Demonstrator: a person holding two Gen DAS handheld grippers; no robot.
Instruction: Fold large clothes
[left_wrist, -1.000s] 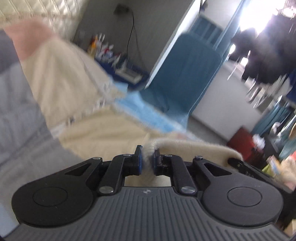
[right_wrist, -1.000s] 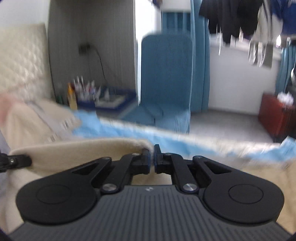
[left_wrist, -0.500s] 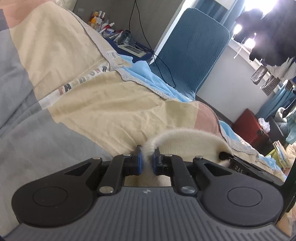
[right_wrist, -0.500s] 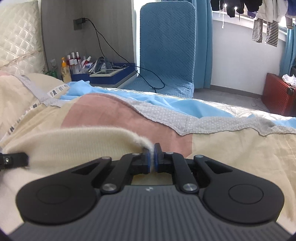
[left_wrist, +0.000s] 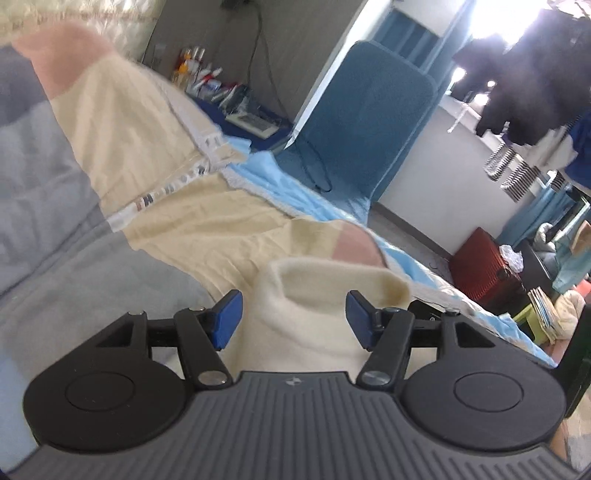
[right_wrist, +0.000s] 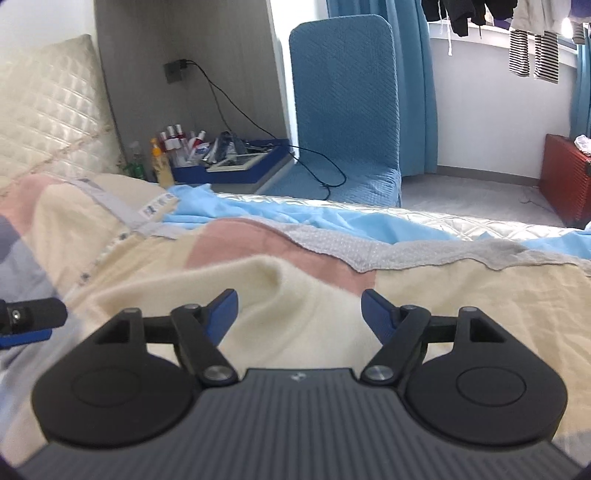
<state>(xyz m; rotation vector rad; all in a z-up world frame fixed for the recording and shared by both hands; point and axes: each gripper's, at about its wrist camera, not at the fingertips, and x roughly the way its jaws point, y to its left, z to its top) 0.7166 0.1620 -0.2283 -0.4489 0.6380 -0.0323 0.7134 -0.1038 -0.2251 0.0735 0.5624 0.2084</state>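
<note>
Left tool (left_wrist: 291, 314) jaws wide, just opened; cream fleece garment (left_wrist: 314, 317) sits between the blue pads, not pinched. Right tool (right_wrist: 299, 310) same: jaws just spread wide, garment's folded edge (right_wrist: 295, 295) loose between them. Garment lies on the patchwork quilt (right_wrist: 461, 295) on the bed. Left tool's tip shows at the right view's left edge. Blue chair (right_wrist: 343, 110) beyond.

Fuzzy cream fleece garment (right_wrist: 295, 306), matt woven patchwork quilt (right_wrist: 461, 288) on the bed, glossy quilted headboard (right_wrist: 48, 110), textured blue cloth chair (right_wrist: 343, 99), matt black plastic right tool (right_wrist: 299, 314) with ribbed grey housing, metal pivot screws.
</note>
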